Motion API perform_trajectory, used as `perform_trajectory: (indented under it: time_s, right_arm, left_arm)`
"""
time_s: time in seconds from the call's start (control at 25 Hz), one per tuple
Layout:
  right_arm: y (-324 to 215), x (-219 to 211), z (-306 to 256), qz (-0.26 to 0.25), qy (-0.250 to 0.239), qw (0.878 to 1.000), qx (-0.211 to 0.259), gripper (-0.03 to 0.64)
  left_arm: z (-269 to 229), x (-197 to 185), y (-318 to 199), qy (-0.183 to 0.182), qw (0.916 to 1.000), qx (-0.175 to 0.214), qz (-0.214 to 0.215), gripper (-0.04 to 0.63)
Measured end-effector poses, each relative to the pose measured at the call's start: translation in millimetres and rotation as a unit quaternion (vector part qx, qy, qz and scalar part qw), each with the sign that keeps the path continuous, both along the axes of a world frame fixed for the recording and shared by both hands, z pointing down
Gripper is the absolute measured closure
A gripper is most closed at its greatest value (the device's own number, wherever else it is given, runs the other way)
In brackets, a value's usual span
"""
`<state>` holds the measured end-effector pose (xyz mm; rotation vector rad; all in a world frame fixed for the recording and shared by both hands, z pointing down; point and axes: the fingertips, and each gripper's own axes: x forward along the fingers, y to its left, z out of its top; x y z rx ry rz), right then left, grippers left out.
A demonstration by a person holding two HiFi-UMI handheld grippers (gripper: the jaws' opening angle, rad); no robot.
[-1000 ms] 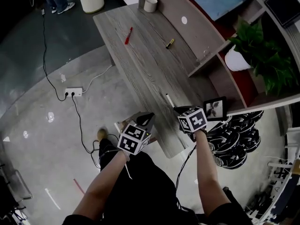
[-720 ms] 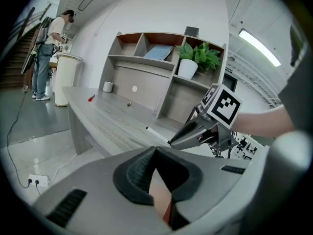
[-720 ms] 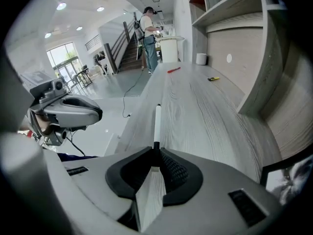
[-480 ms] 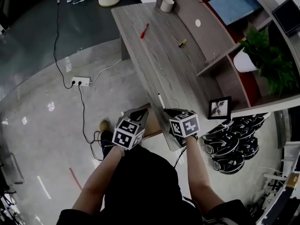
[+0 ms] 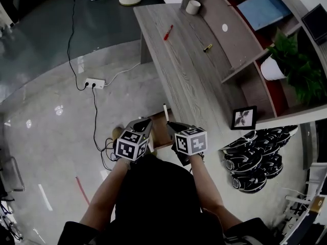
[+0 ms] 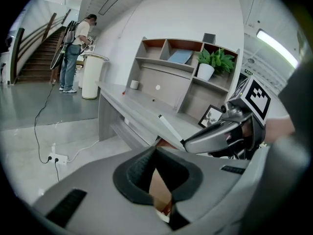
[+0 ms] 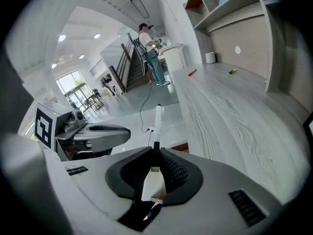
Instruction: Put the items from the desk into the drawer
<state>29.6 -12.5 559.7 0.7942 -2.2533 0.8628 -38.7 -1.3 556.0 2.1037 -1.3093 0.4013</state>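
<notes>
White pen (image 7: 157, 115) w/ black end is clamped in R gripper (image 7: 155, 150) tips & sticks out fwd, held just off the grey wood desk (image 5: 194, 80) edge, above the open drawer (image 5: 159, 132) w/ brown inside in head view. L gripper (image 6: 155, 149) has jaws closed together, nothing btwn them, just beside R gripper near the drawer. Red pen (image 5: 168, 32), small yellow item (image 5: 207, 48) & white cup (image 5: 193, 7) sit at far end of desk, well apart from both grippers
</notes>
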Motion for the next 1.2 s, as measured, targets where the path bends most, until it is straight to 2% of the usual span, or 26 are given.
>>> perform_trajectory:
  time_s: [0.16, 0.4, 0.6, 0.88, 1.2]
  right_arm:
    - [16.6, -8.7, 25.2, 0.01, 0.014, 1.0, -0.015, 0.531]
    - [37.9, -15.4, 71.6, -0.007, 0.062, 0.997, -0.047, 0.531]
    - [38.2, -17.1, 105.0, 0.012, 0.101, 0.993, -0.059, 0.531]
    - [41.1, -14.9, 152.2, 0.013, 0.191, 0.978, -0.08, 0.531]
    - [34.3, -10.5, 181.8, 0.059, 0.226, 0.967, -0.099, 0.531]
  left_arm:
    - [13.7, -12.0, 8.1, 0.001, 0.9998, -0.017, -0.014, 0.6]
    - [32.4, -25.9, 15.7, 0.001, 0.999, -0.036, -0.027, 0.598]
    - [48.9, -36.7, 21.6, 0.0, 0.9979, -0.053, -0.038, 0.598]
    - [65.1, -51.3, 31.9, 0.007, 0.9961, -0.074, -0.048, 0.598]
    - [80.2, -71.3, 41.2, 0.017, 0.9931, -0.094, -0.068, 0.598]
